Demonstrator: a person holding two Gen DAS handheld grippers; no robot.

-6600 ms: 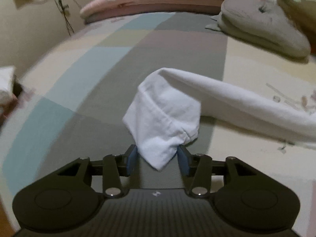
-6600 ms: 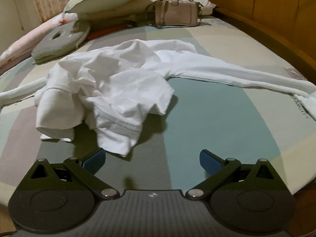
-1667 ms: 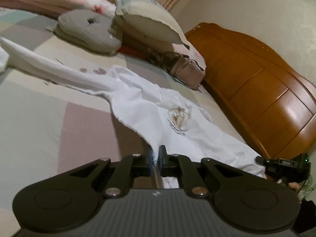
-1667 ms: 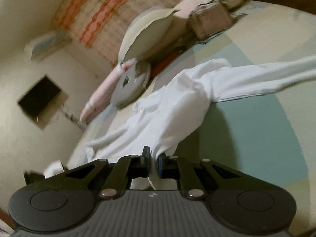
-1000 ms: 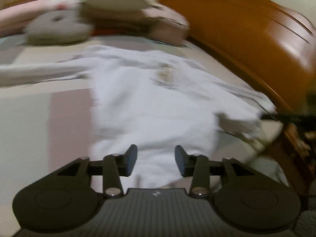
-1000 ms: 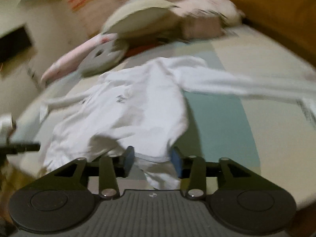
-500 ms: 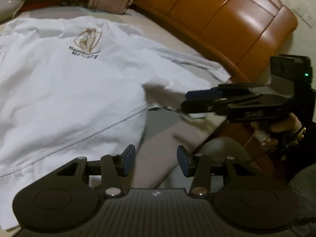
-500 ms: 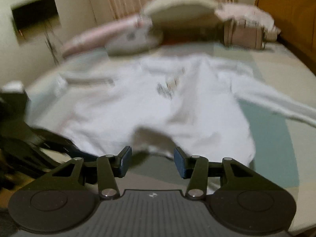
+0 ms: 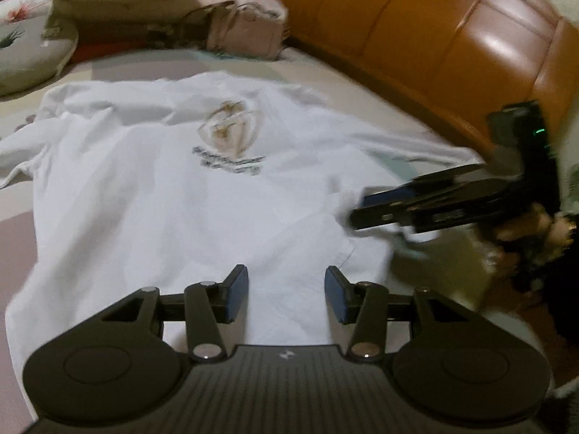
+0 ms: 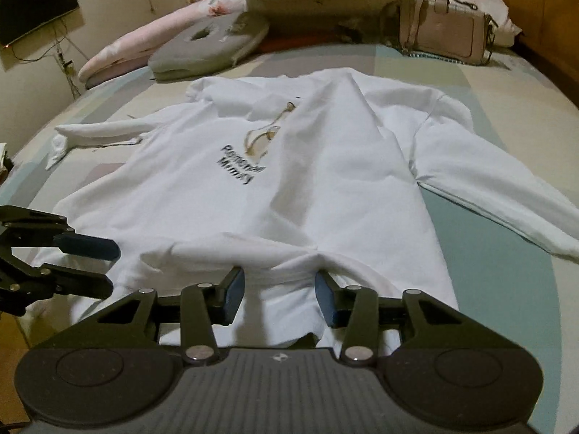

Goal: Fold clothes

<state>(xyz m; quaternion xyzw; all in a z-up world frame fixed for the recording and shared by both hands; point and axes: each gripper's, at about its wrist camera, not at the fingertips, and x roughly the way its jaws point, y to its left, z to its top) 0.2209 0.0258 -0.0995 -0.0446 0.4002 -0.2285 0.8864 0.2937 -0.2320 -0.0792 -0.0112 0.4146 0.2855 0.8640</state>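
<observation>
White long-sleeved sweatshirt spread front up on the patchwork bed, printed logo showing, straight ahead of both tongs. Left tongs half open over the hem, gripping nothing. Right tongs likewise half open, a raised fold of hem lying between the blue pads, not pinched. Beyond the sweatshirt: grey cushion, pillows, pink handbag. Wooden headboard off to the right of the left tongs.
</observation>
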